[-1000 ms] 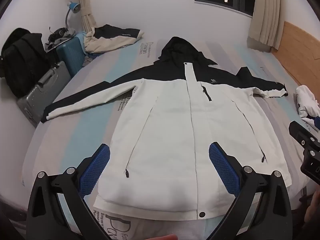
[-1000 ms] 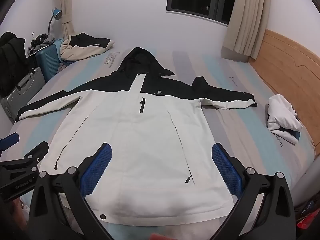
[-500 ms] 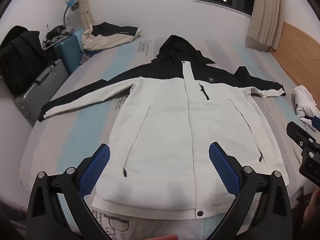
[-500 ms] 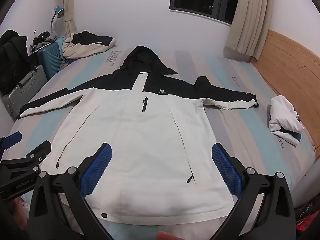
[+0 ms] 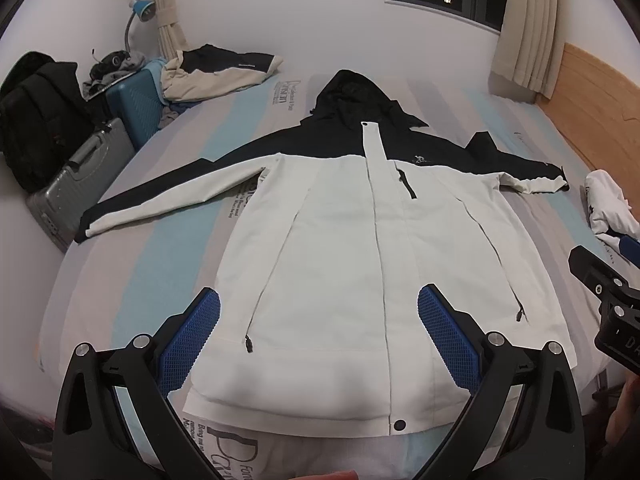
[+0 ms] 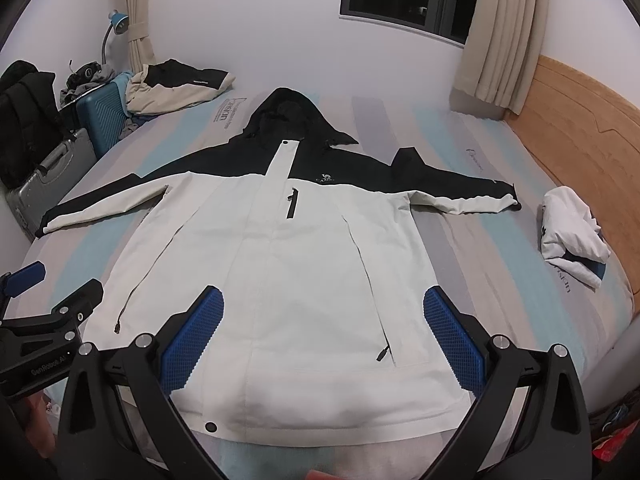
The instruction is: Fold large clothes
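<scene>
Spread flat and face up on the striped blue-and-grey mattress (image 5: 132,272), the white-and-black hooded jacket (image 5: 344,248) lies with both sleeves out to the sides, hood toward the far wall. From the left wrist view, the left gripper (image 5: 318,338) hangs above the jacket's hem with its blue-padded jaws wide apart, holding nothing. A folded white garment (image 5: 608,204) sits near the mattress's right edge.

From the right wrist view, the right gripper (image 6: 322,340) hangs over the same hem, jaws likewise wide apart and empty. A teal hard-shell suitcase (image 6: 100,114) and a silver suitcase (image 6: 48,180) stand beside the mattress at left.
</scene>
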A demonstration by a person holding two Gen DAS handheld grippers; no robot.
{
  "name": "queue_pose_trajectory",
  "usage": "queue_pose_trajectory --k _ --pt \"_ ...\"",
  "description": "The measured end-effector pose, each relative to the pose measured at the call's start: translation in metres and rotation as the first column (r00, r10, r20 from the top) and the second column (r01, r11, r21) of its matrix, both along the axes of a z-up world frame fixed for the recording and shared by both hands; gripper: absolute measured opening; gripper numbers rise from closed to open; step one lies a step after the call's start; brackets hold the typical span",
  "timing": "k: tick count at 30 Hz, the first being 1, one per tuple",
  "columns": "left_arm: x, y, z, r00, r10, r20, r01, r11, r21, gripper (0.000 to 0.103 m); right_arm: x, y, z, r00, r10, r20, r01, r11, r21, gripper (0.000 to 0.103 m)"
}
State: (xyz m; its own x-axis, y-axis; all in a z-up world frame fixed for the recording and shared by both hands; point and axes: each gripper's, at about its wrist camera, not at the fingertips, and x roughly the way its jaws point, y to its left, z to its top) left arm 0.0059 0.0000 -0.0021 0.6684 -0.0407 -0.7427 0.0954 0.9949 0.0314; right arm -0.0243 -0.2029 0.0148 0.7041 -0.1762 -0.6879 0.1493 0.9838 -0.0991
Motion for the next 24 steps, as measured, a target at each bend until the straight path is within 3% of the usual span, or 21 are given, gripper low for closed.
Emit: queue_pose_trajectory --k 12,24 --pt "-0.0025 0.0024 0.0020 0.999 -0.033 -0.017 0.033 0.998 -0.044 0.097 0.0011 -0.0043 0.0010 1.000 0.014 -0.006 -0.014 1.000 0.007 0.096" --pt "-0.0038 0.0006 0.0047 0.999 -0.045 -0.008 0.045 0.998 -0.044 0.097 0.0000 -0.0070 0.0034 0.999 0.032 -0.011 -0.032 0.999 0.018 0.096"
